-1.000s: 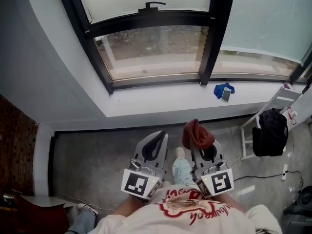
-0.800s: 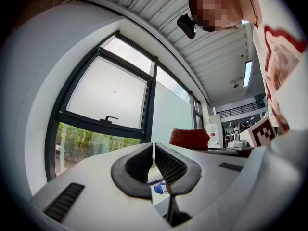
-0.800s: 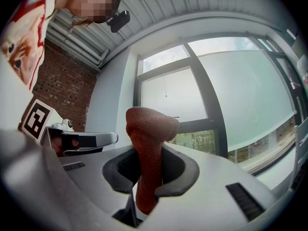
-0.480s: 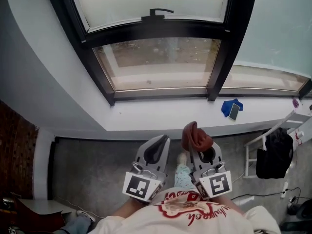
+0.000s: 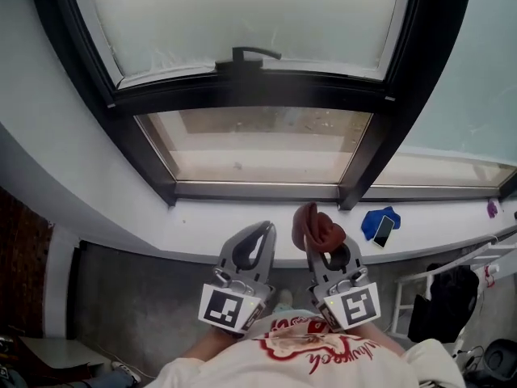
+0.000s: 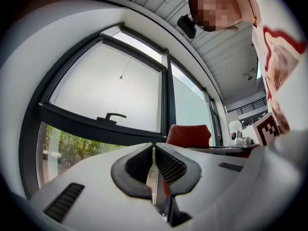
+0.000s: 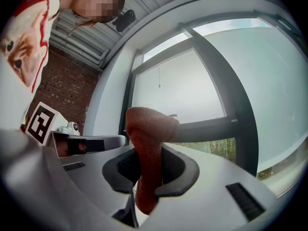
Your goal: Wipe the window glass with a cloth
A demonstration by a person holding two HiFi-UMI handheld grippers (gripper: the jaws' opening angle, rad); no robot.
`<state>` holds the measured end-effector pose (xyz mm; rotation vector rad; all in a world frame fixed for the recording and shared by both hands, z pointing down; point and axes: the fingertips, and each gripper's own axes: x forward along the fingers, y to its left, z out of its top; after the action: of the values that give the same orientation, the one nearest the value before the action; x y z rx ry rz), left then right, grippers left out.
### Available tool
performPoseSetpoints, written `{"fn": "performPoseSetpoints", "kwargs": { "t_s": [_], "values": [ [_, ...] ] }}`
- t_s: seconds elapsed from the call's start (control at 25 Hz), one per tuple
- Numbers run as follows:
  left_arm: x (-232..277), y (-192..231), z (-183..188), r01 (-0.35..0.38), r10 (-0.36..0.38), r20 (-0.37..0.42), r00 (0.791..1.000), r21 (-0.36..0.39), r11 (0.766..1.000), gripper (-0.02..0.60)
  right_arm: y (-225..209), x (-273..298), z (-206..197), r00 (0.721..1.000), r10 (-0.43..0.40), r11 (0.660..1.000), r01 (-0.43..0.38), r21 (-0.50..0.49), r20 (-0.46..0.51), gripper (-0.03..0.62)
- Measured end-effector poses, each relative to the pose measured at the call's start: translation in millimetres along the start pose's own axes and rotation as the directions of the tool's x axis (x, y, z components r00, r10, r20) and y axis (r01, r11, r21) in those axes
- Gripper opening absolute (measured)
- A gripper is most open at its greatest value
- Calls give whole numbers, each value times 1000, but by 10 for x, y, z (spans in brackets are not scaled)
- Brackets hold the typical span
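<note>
Two tongs point forward at the window, side by side and close to the person's body, with their tips near the near edge of the white sill (image 5: 242,217). The left tongs (image 5: 263,228) are pressed together with nothing between them. In the left gripper view their ribbed pads (image 6: 168,163) meet along a thin slit. The right tongs (image 5: 317,234) are clamped on a red cloth (image 5: 320,227), which is bunched up and stands out past their tips. The cloth is clear of the glass, with the sill between them.

Beyond the sill, a black frame (image 5: 242,89) divides the window. The lower pane (image 5: 258,140) is clear and shows ground and greenery outside. The upper pane (image 5: 242,14) is frosted and pale. A dark handle (image 5: 249,53) sits on the crossbar between the two panes. Another pale pane (image 5: 468,79) lies to the right of a thick black upright.

On the right part of the sill lies a blue cloth (image 5: 371,219) with a phone (image 5: 384,230) on top of it. A small purple thing (image 5: 492,208), too small to make out, sits farther right. A dark garment (image 5: 440,309) hangs low at the right, below the sill. At the near edge, the person's white shirt (image 5: 323,358) with a red print fills the bottom of the head view.
</note>
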<state>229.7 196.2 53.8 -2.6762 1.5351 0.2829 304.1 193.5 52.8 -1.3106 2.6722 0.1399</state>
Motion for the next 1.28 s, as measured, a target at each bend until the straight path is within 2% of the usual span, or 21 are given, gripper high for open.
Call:
{"fn": "performPoseSetpoints", "kwargs": {
  "t_s": [0.12, 0.32, 0.64, 0.88, 1.0, 1.08, 1.16, 1.2, 1.28],
  "values": [
    [329, 89, -21, -10, 10, -2, 1000, 5, 1000, 21, -301, 204, -62, 1000, 5, 1000, -6, -10, -20, 72],
    [634, 239, -115, -26, 26, -29, 999, -7, 1000, 21, -574, 439, -213, 999, 5, 998, -3, 55, -33, 72],
    [818, 426, -245, 0, -3, -81, 997, -33, 999, 21, -691, 654, -421, 996, -23, 996, 30, 81, -81, 72],
    [1003, 524, -203, 22, -26, -60, 998, -58, 998, 21, -879, 748, -583, 989, -76, 997, 73, -21, -131, 72],
    [996, 561, -264, 24, -29, -71, 997, -69, 997, 21, -1076, 849, -697, 983, -92, 983, 65, -170, -158, 72],
    [983, 611, -323, 13, -21, -86, 996, -83, 996, 21, -1297, 938, -795, 974, -113, 949, 48, -310, -195, 72],
    [961, 667, -375, 1, -10, -97, 995, -92, 996, 21, -1580, 1036, -871, 963, -157, 889, 43, -456, -217, 72],
    [945, 692, -400, -3, -7, -102, 995, -94, 996, 21, -1729, 1082, -903, 956, -187, 843, 38, -537, -226, 72],
    [909, 741, -442, -12, 1, -112, 994, -97, 995, 21, -2019, 1171, -967, 939, -249, 719, 15, -695, -238, 72]
  ]
}}
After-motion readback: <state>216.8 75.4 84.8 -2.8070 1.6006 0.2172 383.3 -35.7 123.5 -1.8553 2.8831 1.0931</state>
